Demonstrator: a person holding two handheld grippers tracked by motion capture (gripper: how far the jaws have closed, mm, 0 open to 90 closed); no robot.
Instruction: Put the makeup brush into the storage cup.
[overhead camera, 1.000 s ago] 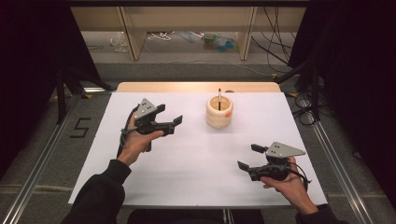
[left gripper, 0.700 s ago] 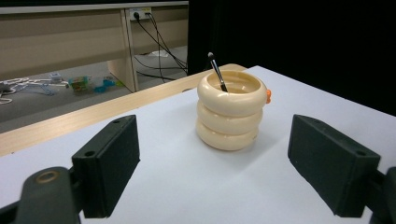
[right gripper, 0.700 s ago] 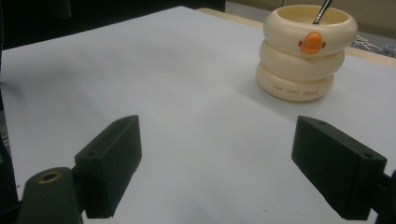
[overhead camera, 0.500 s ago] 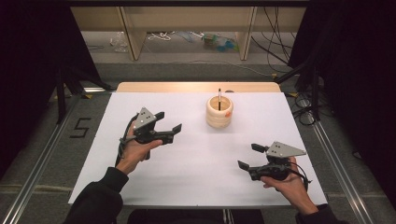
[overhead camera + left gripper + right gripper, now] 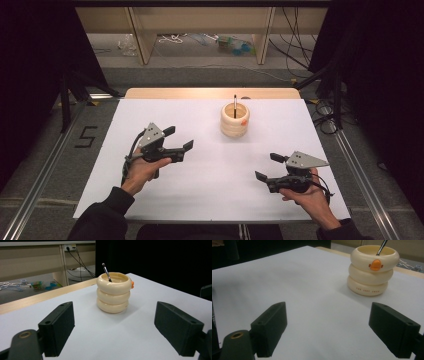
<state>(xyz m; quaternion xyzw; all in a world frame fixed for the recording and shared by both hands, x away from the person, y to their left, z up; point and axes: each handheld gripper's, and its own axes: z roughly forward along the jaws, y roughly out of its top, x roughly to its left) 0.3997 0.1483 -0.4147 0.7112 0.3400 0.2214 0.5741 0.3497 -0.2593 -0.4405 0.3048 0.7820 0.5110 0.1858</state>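
1. Cream holder [image 5: 235, 120], shaped like three stacked rings, stands upright on the far half of the white table [image 5: 210, 195], a little right of the middle and near the far edge.
2. Nearest the person in the high view, the right gripper [image 5: 268, 167] sits low over the near right part of the table, held in the right hand [image 5: 306, 192]. Its jaws are spread wide with nothing between them, and they face left across the table.
3. From the right gripper view, the two black jaws stand well apart over bare white surface, and the holder [image 5: 373, 270] lies farther off to the upper right. An orange beak-like knob [image 5: 375, 265] shows on its top ring, and small orange lettering, too small to read, runs round its bottom ring.
4. A little farther in, the left gripper [image 5: 178, 138] is held in the left hand [image 5: 145, 169] over the left half of the table. Its jaws are likewise spread and hold nothing, and they face right, towards the holder but well apart from it.
5. From the left gripper view, the holder [image 5: 114, 292] appears between the two parted jaws, ahead of them.
6. A thin dark brush [image 5: 106, 272] stands tilted inside the holder, its tip rising above the rim.
7. Beyond the white surface, a strip of wooden tabletop [image 5: 210, 93] runs along the far edge.
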